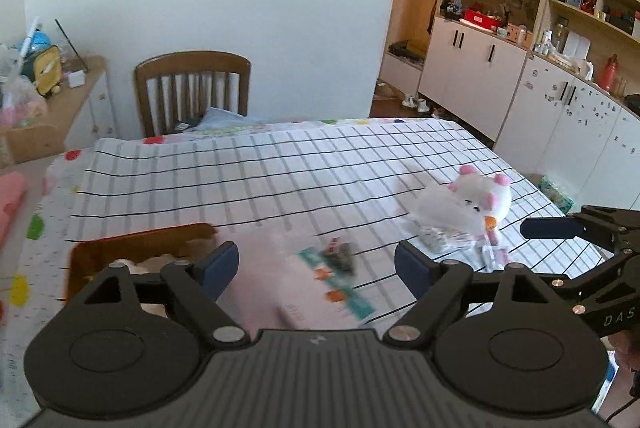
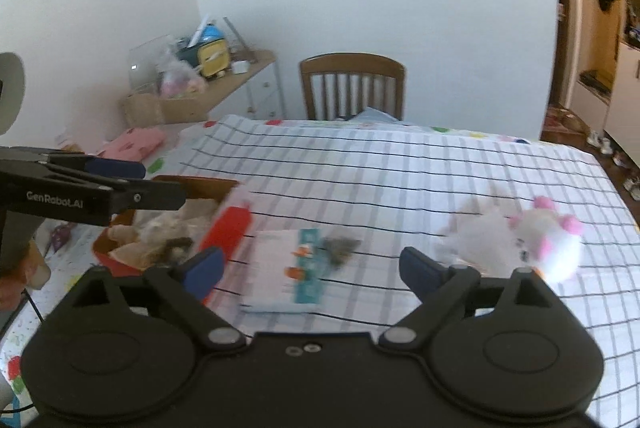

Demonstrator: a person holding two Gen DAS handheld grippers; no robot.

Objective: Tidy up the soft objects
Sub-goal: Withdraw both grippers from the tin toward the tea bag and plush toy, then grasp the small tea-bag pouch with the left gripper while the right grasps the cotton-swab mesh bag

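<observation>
Table: a checked cloth (image 1: 280, 171) covers it, and everything below is placed against the flat pink packet lying on that cloth.
Pink packet (image 2: 280, 268): flat on the cloth, with a teal strip printed along one side; blurred in both views.
Small dark thing (image 2: 340, 248): lying at the packet's far right corner; too blurred to name.
Plush toy (image 1: 484, 199): white with pink ears, to the right of the packet and apart from it, sitting on the cloth among some crinkly clear wrapping.
Box (image 2: 228, 232): red-orange, just left of the packet, with pale soft things piled inside.
Left gripper (image 1: 316, 268): its two blue pads spread wide above the near end of the packet, nothing between them.
Right gripper (image 2: 312, 268): spread wide too, hanging over the near side of the packet, holding nothing.
Chair (image 1: 192, 87): wooden, beyond the packet at the far edge of the table.
Cabinets (image 1: 500, 67): pale doors and open shelves, far right of the packet.
</observation>
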